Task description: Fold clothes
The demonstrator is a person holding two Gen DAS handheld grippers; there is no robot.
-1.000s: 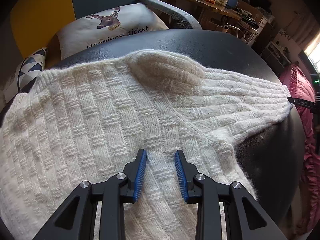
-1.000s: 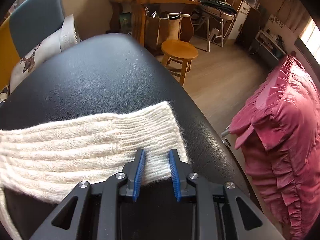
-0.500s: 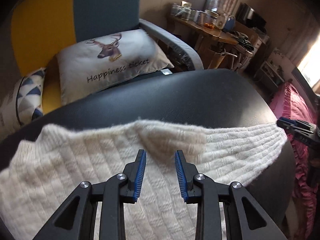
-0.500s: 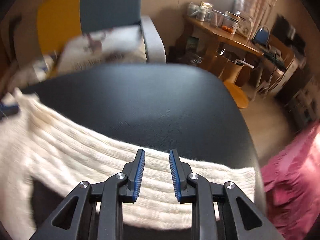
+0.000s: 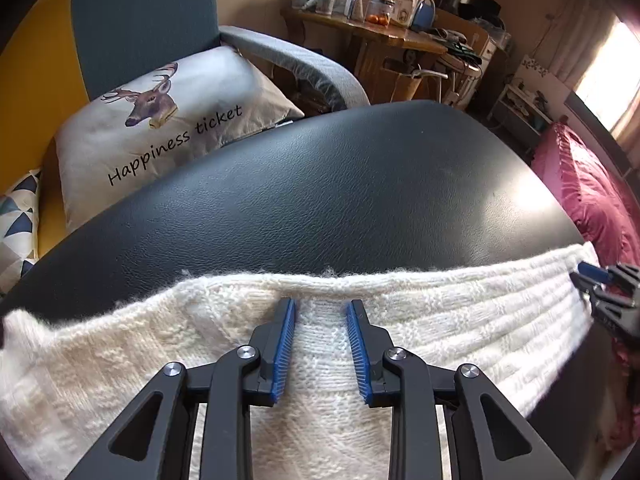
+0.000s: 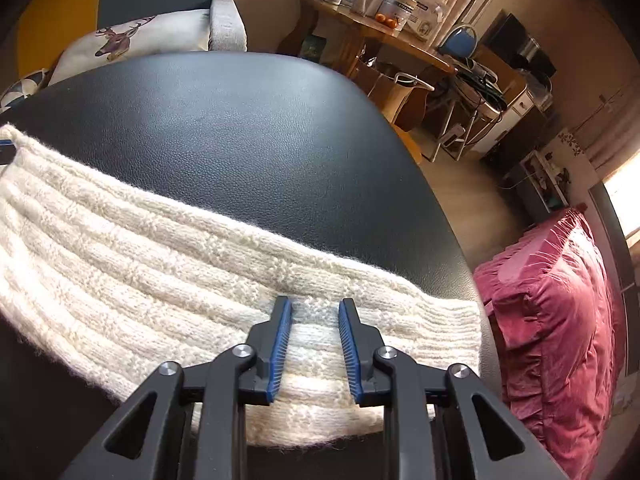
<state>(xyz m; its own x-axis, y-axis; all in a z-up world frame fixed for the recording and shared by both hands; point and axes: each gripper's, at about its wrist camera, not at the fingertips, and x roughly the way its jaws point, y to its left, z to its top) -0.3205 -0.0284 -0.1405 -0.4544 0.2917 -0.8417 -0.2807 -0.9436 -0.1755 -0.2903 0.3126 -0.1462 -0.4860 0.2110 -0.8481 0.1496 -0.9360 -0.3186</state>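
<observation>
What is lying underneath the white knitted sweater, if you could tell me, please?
The sweater lies on a black leather-like surface, which shows bare beyond its far edge. What is beneath the knit itself, including any folded layers, is covered and cannot be seen.

The pale cushion (image 5: 172, 116) on the armchair carries, in slanted black script below a printed stag's head, the words "Happiness ticket"; in the right wrist view the same cushion (image 6: 132, 38) shows only the stag; a white tub (image 6: 402, 6) on the wooden table bears dark lettering, perhaps a brand, too small to read.
</observation>
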